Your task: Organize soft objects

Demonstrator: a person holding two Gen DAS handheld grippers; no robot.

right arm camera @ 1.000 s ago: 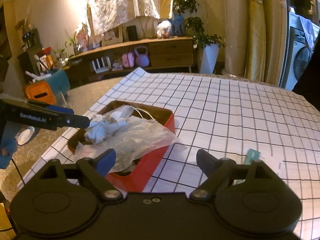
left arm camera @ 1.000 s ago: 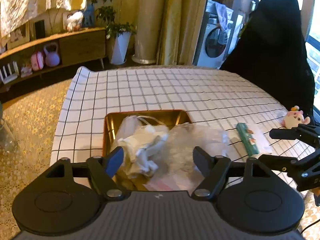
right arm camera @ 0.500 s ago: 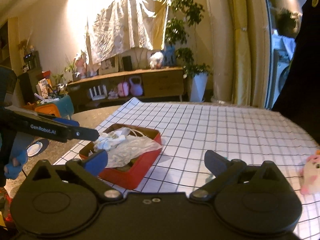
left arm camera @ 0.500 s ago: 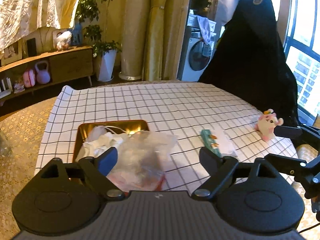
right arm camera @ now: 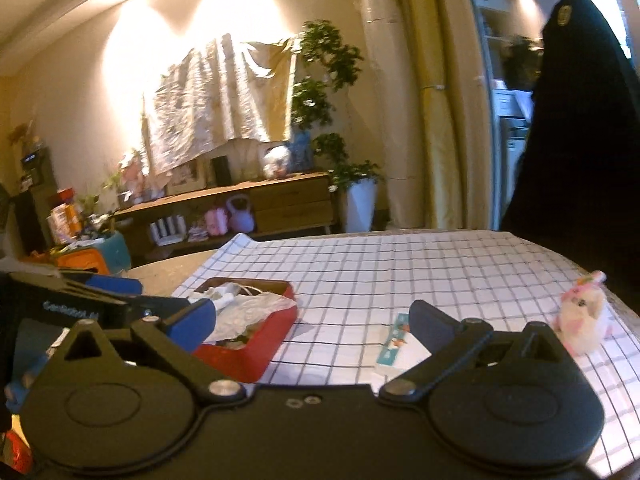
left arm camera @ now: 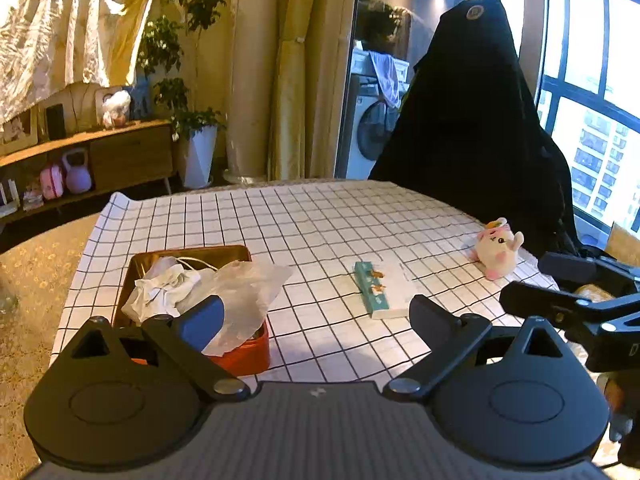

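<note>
right gripper: wide open, nothing in it
red tin: stuffed with crumpled plastic
plush toy: way off right, on the checked cloth

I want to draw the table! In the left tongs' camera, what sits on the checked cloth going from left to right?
Red tin stuffed with white cloth and a clear plastic bag → teal-edged tissue pack → pink-and-white plush toy.

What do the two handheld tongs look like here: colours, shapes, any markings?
Left tongs: matte black, two round pivot housings, ribbed grey body, one blue finger pad. Right tongs: the same black build with a blue pad. White lettering marks the left unit's side.
</note>
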